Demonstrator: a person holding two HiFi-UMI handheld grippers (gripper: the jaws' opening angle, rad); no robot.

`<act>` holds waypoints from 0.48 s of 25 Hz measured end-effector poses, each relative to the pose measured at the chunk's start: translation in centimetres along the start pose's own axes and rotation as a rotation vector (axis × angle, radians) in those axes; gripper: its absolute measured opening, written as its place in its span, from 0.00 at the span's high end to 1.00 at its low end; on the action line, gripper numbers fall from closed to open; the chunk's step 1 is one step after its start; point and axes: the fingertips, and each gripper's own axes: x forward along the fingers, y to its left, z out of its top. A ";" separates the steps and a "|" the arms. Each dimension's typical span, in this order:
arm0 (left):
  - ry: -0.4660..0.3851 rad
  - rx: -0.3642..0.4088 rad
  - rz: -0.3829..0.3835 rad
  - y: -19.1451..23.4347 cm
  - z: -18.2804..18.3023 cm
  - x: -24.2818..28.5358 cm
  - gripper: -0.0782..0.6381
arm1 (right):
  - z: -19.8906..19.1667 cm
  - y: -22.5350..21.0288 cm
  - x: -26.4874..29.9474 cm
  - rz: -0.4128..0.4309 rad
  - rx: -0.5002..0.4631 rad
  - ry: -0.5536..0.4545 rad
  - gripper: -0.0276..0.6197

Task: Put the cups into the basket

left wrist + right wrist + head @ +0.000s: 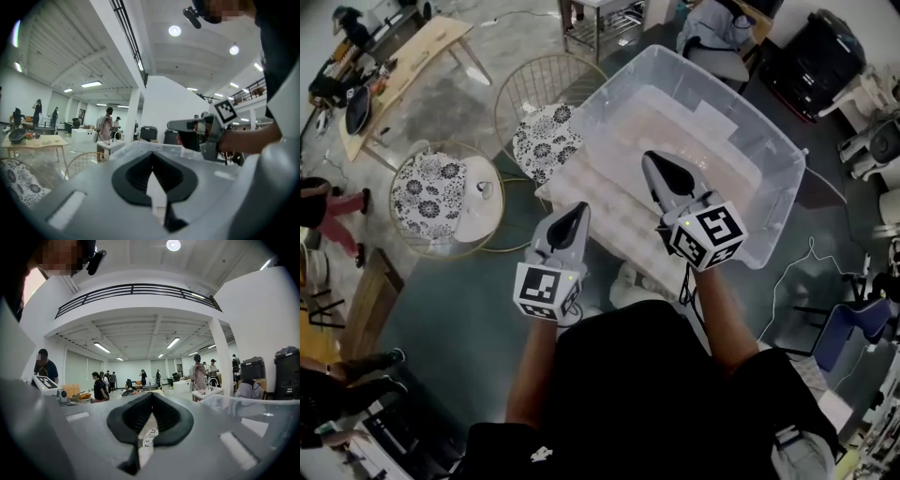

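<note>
I hold both grippers up over a large clear plastic bin (748,120). My left gripper (578,212) is shut with nothing in it, near the bin's left front corner. My right gripper (657,161) is also shut and holds nothing, over the bin's middle. In the left gripper view its jaws (151,158) meet, and the right gripper (199,125) shows beyond them. The right gripper's jaws (151,397) meet too. Two round wire baskets with floral liners stand on the floor at left, one near (401,178) and one farther (514,82). A small white cup-like thing (485,190) lies in the near basket.
A wooden table (403,70) with dark objects stands at the far left. A metal rack (598,21) is at the back, and chairs and black cases at the right. Cables run over the grey floor (459,309). Several people stand in the hall behind.
</note>
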 end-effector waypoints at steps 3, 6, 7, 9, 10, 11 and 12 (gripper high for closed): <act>0.032 0.001 -0.020 -0.4 -0.9 2.4 0.88 | 0.3 -2.4 0.2 -0.020 0.007 -0.007 0.96; 0.065 0.005 -0.033 -0.5 -1.7 4.6 0.88 | 0.3 -4.9 0.4 -0.037 0.012 -0.009 0.96; 0.076 0.010 -0.037 -0.6 -2.1 5.3 0.88 | 0.3 -5.6 0.4 -0.042 0.014 -0.008 0.96; 0.104 0.027 -0.050 -0.7 -3.0 6.5 0.88 | 0.0 -6.9 0.6 -0.049 0.021 -0.006 0.96; 0.119 0.036 -0.057 -0.9 -3.6 7.0 0.88 | -0.1 -7.5 0.7 -0.052 0.024 -0.004 0.96; 0.134 0.041 -0.063 -1.0 -4.2 7.5 0.88 | -0.2 -8.0 0.7 -0.054 0.026 -0.001 0.96; 0.151 0.043 -0.069 -1.2 -4.8 7.9 0.88 | -0.3 -8.5 0.7 -0.056 0.029 0.002 0.96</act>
